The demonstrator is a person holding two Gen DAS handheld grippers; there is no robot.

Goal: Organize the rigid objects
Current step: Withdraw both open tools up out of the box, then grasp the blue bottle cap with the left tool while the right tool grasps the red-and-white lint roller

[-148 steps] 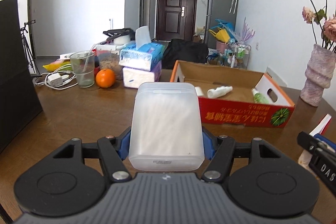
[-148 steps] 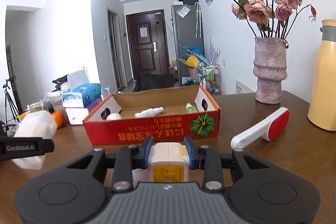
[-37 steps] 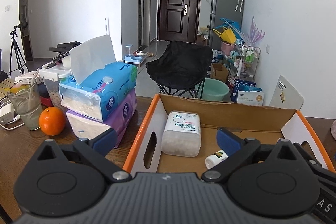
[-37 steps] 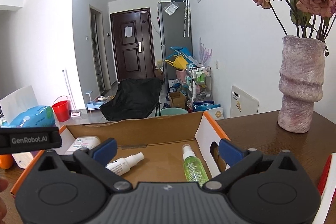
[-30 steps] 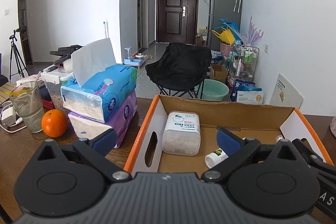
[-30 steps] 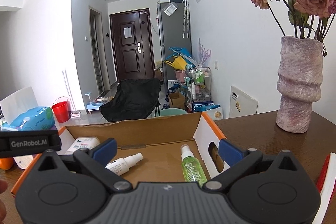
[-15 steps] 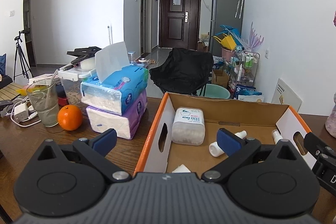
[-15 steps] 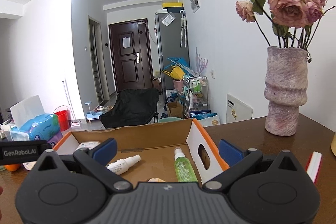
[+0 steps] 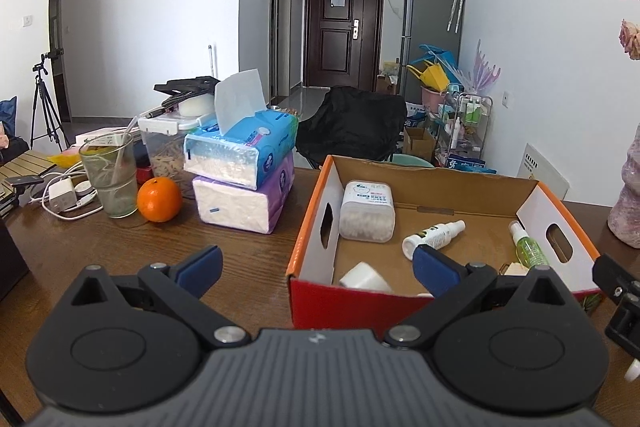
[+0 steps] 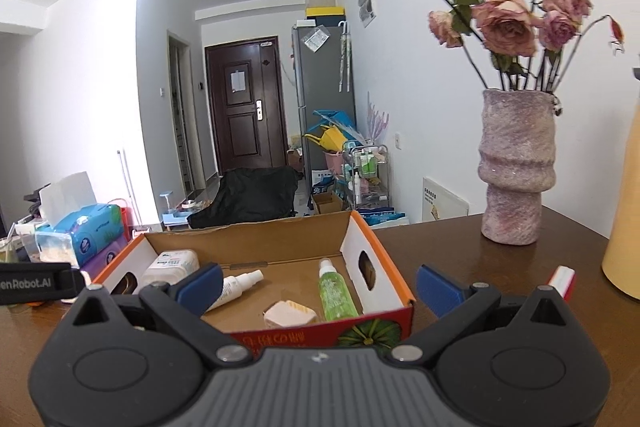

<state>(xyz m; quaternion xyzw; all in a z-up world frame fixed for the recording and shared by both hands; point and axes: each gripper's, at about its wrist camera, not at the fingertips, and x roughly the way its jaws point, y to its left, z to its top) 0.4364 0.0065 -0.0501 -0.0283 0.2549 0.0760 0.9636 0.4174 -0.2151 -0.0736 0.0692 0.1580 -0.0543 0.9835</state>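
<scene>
A red and orange cardboard box (image 9: 312,239) (image 10: 394,283) stands on the brown table. In it lie a clear plastic tub of cotton swabs (image 9: 367,211) (image 10: 171,267), a white spray bottle (image 9: 434,233) (image 10: 240,285), a green spray bottle (image 9: 526,247) (image 10: 335,291), a small white jar (image 9: 362,279) and a white and yellow cube (image 10: 290,313). My left gripper (image 9: 316,265) is open and empty, in front of the box's near left corner. My right gripper (image 10: 318,281) is open and empty, in front of the box's near right corner.
Two stacked tissue packs (image 9: 240,171), an orange (image 9: 159,199), a glass (image 9: 109,181) and chargers with cables (image 9: 64,197) lie left of the box. A pink vase with dried roses (image 10: 516,167), a yellow flask (image 10: 624,219) and a white and red handle (image 10: 562,281) are to its right.
Both grippers have drawn back from the box, open and empty. The box and its contents now sit farther off and more of the near table shows.
</scene>
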